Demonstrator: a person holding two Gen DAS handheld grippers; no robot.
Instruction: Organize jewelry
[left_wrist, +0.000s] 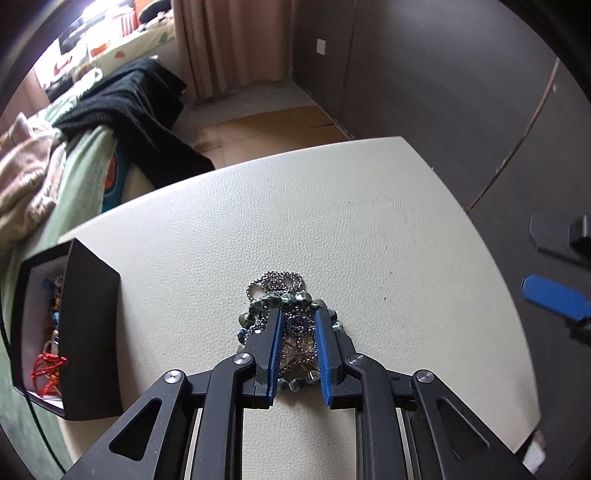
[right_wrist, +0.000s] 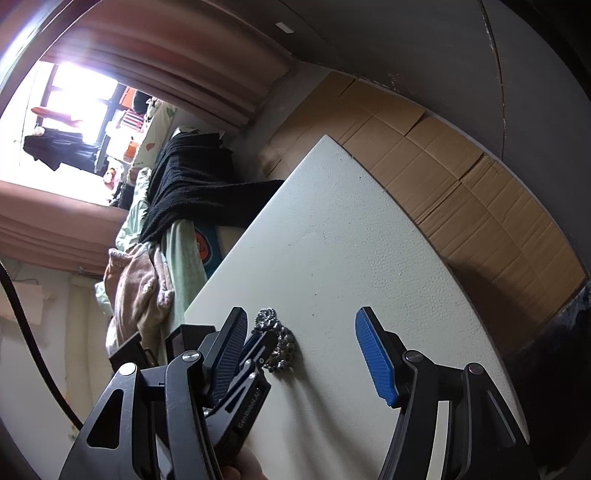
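Left claw (left_wrist: 298, 317) narrowed onto the jewelry pile (left_wrist: 288, 325) on the white table (left_wrist: 369, 229), right claw (right_wrist: 301, 349) wide, holding nothing

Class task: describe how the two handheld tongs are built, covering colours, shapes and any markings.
Both the left tongs and right tongs have black angular linkage arms with triangular cut-outs and silver round pivot bolts. Each finger carries a blue ribbed pad. White lettering, partly legible, runs along the left tongs' body.
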